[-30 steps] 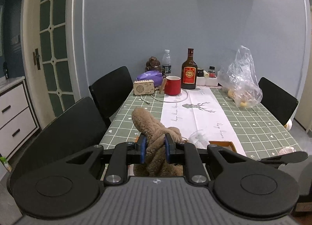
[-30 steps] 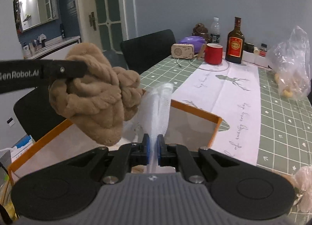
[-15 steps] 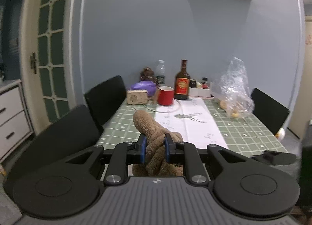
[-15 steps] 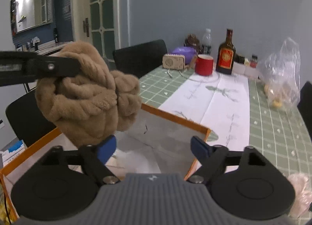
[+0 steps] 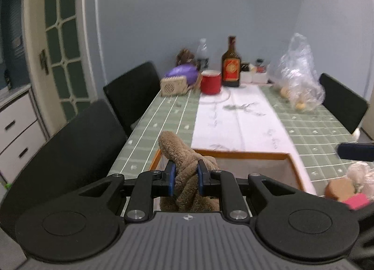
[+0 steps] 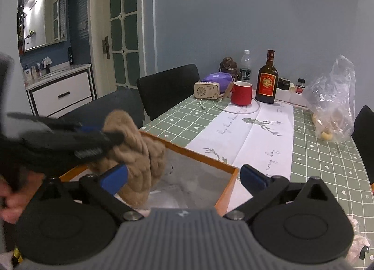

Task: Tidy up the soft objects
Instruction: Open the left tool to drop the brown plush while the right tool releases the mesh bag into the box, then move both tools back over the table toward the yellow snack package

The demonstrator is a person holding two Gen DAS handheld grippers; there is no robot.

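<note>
My left gripper [image 5: 185, 181] is shut on a brown plush toy [image 5: 184, 167], pinched between its blue pads. In the right wrist view the same plush toy [image 6: 138, 153] hangs from the left gripper [image 6: 116, 138] over the near left corner of an orange-rimmed box [image 6: 187, 150]. My right gripper [image 6: 183, 177] stands above that box with its jaws opening wide and nothing between the pads. The plush brushes past its left blue pad. Crumpled clear plastic [image 6: 168, 196] lies inside the box. In the left wrist view the orange-rimmed box [image 5: 243, 153] sits just beyond the plush.
The green checked table [image 6: 327, 153] carries a white runner [image 6: 264, 134], red mug [image 6: 242, 93], brown bottle [image 6: 267, 80], small radio [image 6: 206, 90], purple bag [image 6: 217, 78] and a clear plastic bag [image 6: 332, 104]. Black chairs [image 6: 168, 87] line the left side. More soft items [image 5: 350, 183] lie at the right.
The right gripper let go of the clear plastic and opened wide. The left gripper brought the plush lower, toward the box.
</note>
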